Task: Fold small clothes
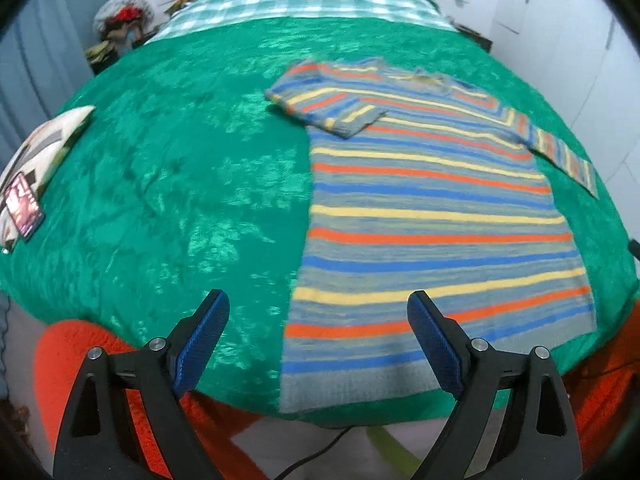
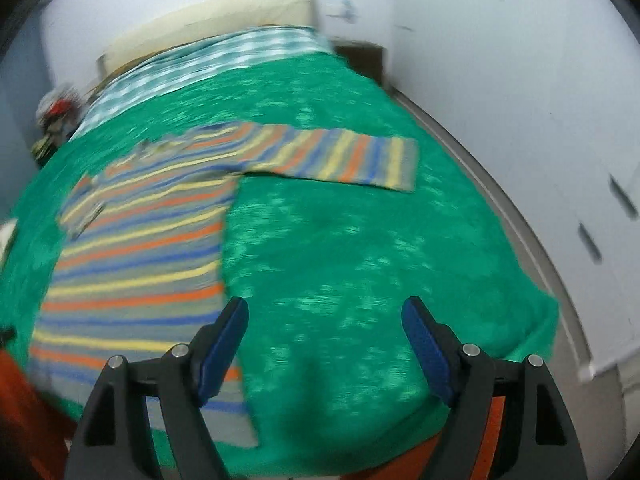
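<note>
A striped sweater [image 1: 432, 216] in grey, blue, orange and yellow lies flat on a green bedspread [image 1: 172, 184]. Its left sleeve [image 1: 328, 100] is folded in over the chest. Its right sleeve [image 2: 340, 156] lies stretched out to the side. My left gripper [image 1: 318, 312] is open and empty, above the sweater's lower left hem. My right gripper [image 2: 324, 316] is open and empty, over bare bedspread [image 2: 360, 260] to the right of the sweater body [image 2: 136, 248]. The right wrist view is blurred.
A phone [image 1: 22, 208] lies on a patterned cushion [image 1: 44, 148] at the bed's left edge. A checked sheet [image 1: 304, 4] and a pillow [image 2: 208, 20] are at the head. A clothes pile [image 1: 120, 20] sits far left. A white wardrobe [image 2: 540, 140] stands right.
</note>
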Demonstrator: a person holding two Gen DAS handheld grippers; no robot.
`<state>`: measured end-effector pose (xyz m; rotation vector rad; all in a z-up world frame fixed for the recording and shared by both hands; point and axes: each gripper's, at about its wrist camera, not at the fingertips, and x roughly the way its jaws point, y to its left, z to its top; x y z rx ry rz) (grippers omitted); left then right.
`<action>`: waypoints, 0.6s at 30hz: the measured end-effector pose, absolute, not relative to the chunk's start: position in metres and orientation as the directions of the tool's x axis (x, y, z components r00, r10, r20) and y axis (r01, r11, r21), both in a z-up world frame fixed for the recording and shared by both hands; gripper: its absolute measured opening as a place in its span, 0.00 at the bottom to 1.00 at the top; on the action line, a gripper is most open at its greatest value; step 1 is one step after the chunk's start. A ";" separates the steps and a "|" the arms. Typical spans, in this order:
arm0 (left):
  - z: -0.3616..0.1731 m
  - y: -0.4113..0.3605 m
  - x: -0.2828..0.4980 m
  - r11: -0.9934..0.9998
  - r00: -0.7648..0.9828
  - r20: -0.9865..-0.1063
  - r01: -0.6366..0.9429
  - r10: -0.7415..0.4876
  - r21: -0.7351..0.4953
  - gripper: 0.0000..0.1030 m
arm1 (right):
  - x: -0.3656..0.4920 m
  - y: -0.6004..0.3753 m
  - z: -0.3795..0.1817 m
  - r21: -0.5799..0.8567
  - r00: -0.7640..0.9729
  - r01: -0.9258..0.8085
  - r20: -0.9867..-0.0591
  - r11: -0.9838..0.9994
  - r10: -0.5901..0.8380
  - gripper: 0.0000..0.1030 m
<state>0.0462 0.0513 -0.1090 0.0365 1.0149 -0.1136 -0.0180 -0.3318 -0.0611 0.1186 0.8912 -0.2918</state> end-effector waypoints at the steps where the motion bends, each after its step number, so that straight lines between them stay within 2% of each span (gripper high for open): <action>1: -0.110 0.049 0.044 0.992 0.520 -0.850 0.122 -0.083 -0.022 0.89 | -0.015 -0.318 -0.058 -0.046 0.604 0.257 -0.773 0.965 -0.197 0.76; 9: -0.122 0.030 0.017 0.976 0.458 -0.883 0.220 -0.098 0.006 0.91 | 0.004 -0.256 -0.069 0.003 0.607 0.069 -0.794 0.998 -0.040 0.76; 11: -0.117 0.029 0.015 0.974 0.479 -0.873 0.227 -0.095 0.019 0.96 | 0.003 -0.246 -0.077 -0.003 0.593 0.039 -0.805 0.999 -0.025 0.76; 18: -0.116 0.020 0.014 0.957 0.454 -0.876 0.287 -0.160 -0.026 0.96 | -0.002 -0.227 -0.088 -0.010 0.580 -0.025 -0.814 1.000 0.006 0.76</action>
